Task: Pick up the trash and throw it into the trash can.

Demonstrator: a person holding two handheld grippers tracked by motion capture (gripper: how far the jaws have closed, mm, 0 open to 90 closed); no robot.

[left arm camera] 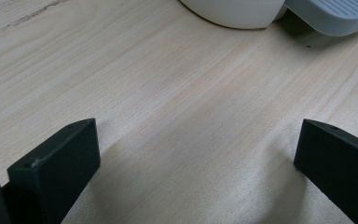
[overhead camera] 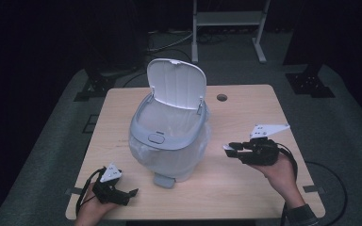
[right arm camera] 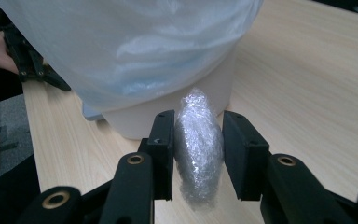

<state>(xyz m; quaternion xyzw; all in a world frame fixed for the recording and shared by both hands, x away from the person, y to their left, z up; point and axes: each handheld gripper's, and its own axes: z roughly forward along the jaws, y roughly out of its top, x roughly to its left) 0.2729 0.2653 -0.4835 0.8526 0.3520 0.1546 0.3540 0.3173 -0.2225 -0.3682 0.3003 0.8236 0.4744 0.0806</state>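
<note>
The right gripper [right arm camera: 198, 154] is clamped on a crumpled plastic wad [right arm camera: 198, 149], held just beside the lined pedal bin [overhead camera: 169, 136] with its lid up. The left gripper [left arm camera: 196, 158] rests on the table [left arm camera: 177, 93], jaws apart around nothing

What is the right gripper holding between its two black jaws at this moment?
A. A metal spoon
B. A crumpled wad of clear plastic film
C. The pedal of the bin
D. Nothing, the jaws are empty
B: in the right gripper view the right gripper has its jaws pressed on both sides of a crumpled wad of clear plastic film, in front of the lined bin.
</note>
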